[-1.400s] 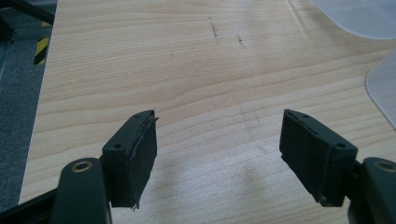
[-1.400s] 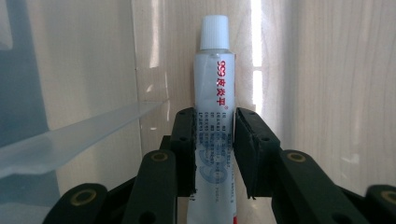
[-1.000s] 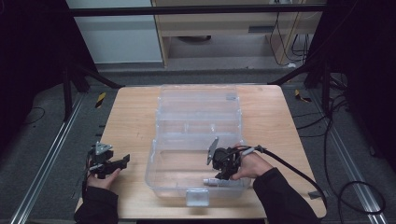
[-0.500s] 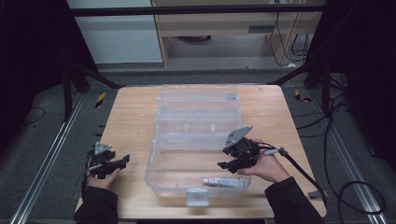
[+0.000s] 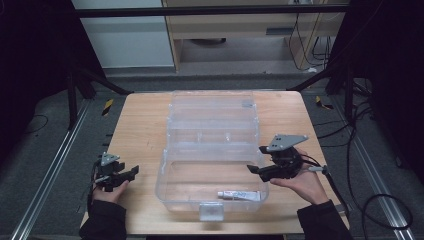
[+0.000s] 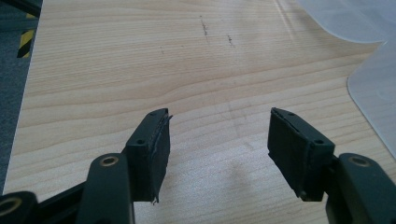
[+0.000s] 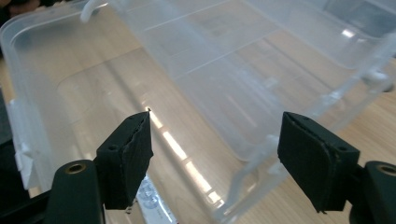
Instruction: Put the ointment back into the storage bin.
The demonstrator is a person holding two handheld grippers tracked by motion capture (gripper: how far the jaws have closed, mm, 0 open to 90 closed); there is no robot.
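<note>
Stowing step, at a guess, with the putting-in judged done. Found the tube (image 5: 239, 194) lying flat on the floor of the clear box (image 5: 165, 172), close along the wall at 6 o'clock and toward the 5 o'clock corner, apart from both grippers. Looked white, slim and long, with small print along its side and a cap end pointing to 9 o'clock; seen again in the right gripper view as a printed white strip (image 7: 152, 205) just below one finger.

Saw the right gripper (image 5: 254, 171) held at the box's 3 o'clock rim, aimed inward toward 9 o'clock, its fingers (image 7: 130, 158) spread wide and released, grasping nothing. Saw the left gripper (image 5: 131, 172) resting low on the counter (image 5: 135, 130) at 9 o'clock of the box, well apart from it, fingers (image 6: 154, 140) likewise released over bare wood.

Noted the lid (image 5: 212, 107) laid back flat toward 12 o'clock, joined along the far wall, and the white latch (image 5: 210, 211) hanging at 6 o'clock, unfastened.

Judged the next move as closing up: would call for reaching to the lid's far edge at 12 o'clock, pinching that thin clear rim, swinging it over toward 6 o'clock, and perhaps steadying the box from 9 o'clock against sliding.
</note>
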